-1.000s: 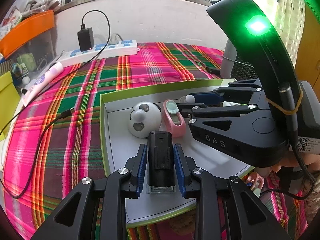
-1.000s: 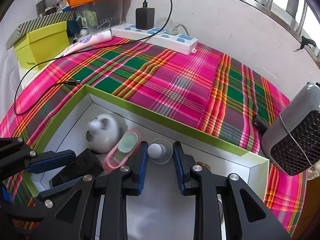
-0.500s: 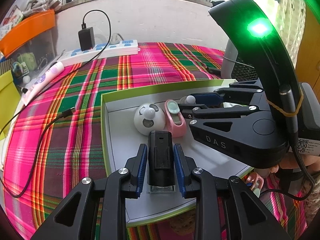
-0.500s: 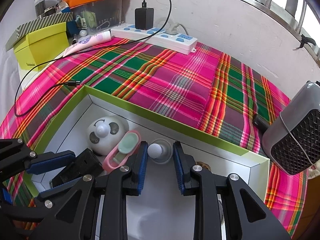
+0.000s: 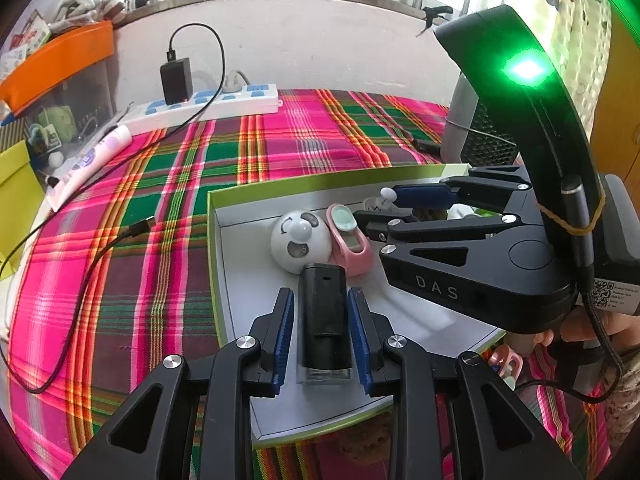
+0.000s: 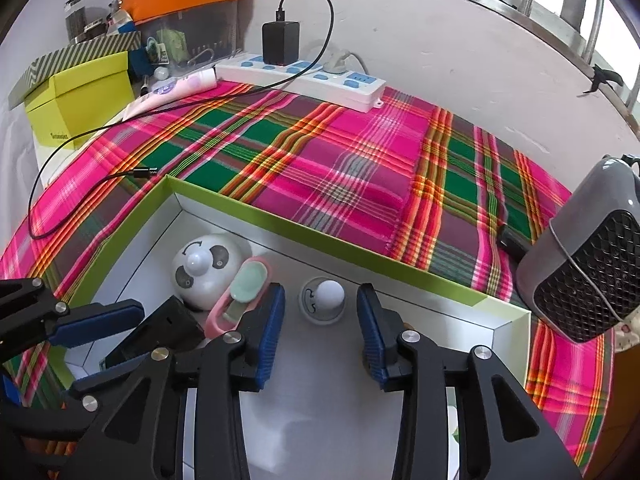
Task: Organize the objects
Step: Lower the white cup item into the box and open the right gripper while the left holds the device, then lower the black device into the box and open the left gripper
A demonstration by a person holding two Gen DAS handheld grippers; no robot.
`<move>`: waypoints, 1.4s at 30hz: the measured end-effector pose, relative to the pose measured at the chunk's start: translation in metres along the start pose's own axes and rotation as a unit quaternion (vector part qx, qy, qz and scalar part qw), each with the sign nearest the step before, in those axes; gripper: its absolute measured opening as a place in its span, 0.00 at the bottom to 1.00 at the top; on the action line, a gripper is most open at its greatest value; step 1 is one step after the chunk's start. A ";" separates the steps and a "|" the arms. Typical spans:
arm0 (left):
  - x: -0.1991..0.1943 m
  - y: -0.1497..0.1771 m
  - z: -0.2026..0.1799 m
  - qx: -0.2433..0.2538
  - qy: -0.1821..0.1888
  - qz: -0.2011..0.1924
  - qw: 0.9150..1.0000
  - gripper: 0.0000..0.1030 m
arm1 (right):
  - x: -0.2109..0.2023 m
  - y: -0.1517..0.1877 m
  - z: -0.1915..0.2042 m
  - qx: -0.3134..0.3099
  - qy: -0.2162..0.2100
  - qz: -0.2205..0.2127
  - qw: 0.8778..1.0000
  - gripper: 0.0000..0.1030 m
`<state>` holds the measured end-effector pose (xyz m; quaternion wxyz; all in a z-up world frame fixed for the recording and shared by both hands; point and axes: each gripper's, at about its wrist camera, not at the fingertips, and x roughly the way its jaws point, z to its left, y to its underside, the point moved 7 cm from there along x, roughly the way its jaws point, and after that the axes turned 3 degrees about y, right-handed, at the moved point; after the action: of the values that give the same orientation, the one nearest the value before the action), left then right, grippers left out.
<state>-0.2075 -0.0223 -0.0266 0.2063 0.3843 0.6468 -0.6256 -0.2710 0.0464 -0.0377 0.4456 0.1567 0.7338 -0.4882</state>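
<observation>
Inside the green-rimmed box (image 6: 256, 210) on the plaid tabletop (image 6: 340, 168), we note the left claw (image 5: 321, 340) clenched on a black bottle (image 5: 322, 312). The right claw (image 6: 320, 334) is opening, pads clear of the small white ball figure (image 6: 323, 300) between them.

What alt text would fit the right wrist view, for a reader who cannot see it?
The right gripper, its jaws opening, stands over a small white ball-topped item inside a green-rimmed white box. Left of it lie a pink case and a round white panda-faced toy, on a pink plaid cloth.
</observation>
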 end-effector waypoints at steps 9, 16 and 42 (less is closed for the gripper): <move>-0.007 0.001 -0.003 -0.001 0.000 -0.005 1.000 0.26 | -0.007 0.001 0.001 0.008 0.000 -0.010 1.000 0.38; -0.014 0.003 -0.006 -0.001 0.000 -0.007 1.000 0.28 | -0.017 0.005 0.003 0.016 -0.003 -0.020 1.000 0.38; -0.060 0.034 -0.016 0.000 0.003 -0.041 0.999 0.30 | -0.081 0.040 0.007 0.083 -0.010 -0.074 0.994 0.38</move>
<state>-0.1409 -0.0235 -0.0015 0.1787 0.3595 0.6627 -0.6322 -0.1956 0.0759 0.0037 0.4009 0.1340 0.6958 -0.5806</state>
